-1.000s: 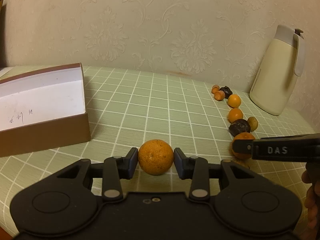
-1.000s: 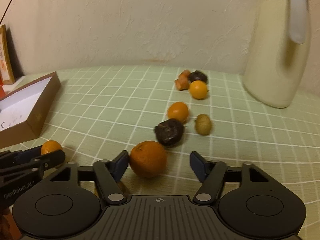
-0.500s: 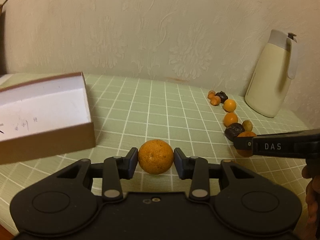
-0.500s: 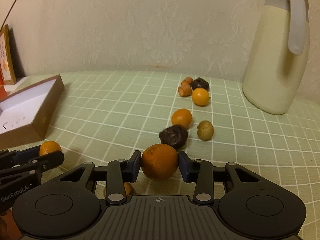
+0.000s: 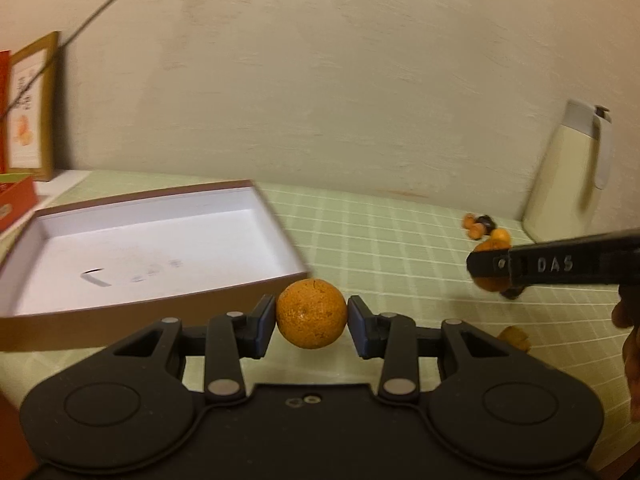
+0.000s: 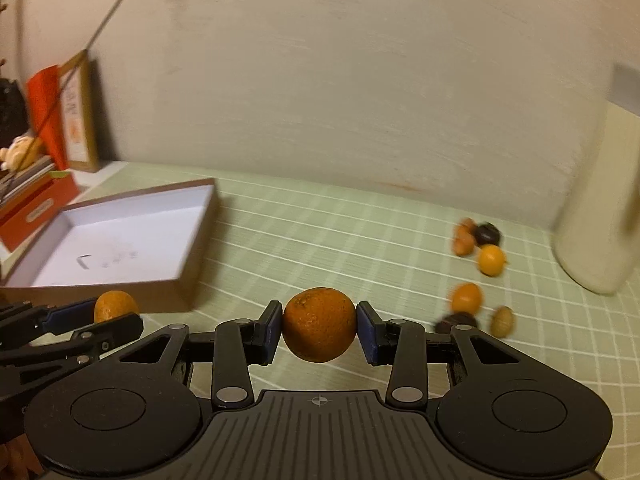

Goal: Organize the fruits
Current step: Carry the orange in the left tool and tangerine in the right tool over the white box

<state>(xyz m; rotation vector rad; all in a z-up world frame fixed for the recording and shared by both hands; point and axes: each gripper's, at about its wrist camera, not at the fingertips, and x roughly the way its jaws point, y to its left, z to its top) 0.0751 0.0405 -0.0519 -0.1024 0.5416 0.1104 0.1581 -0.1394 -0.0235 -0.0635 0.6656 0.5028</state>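
Observation:
My left gripper (image 5: 311, 325) is shut on a rough-skinned orange (image 5: 311, 313), held above the table just in front of the near right corner of an open brown box with a white inside (image 5: 140, 248). My right gripper (image 6: 319, 330) is shut on a smoother orange (image 6: 319, 324), lifted above the green checked cloth (image 6: 340, 240). The left gripper and its orange (image 6: 114, 306) show at the left of the right wrist view, next to the box (image 6: 120, 248). The right gripper's finger (image 5: 552, 266) crosses the right of the left wrist view.
Several small fruits lie in a line on the cloth: small oranges (image 6: 491, 260) (image 6: 466, 298), dark fruits (image 6: 486, 234) (image 6: 456, 322), a yellowish one (image 6: 503, 321). A cream thermos jug (image 5: 568, 196) stands at the back right. A red box (image 6: 36, 208) and a framed picture (image 6: 80, 120) stand at the left.
My right gripper has shut on its orange and lifted it. Both grippers have risen and swung left towards the box, each holding its orange.

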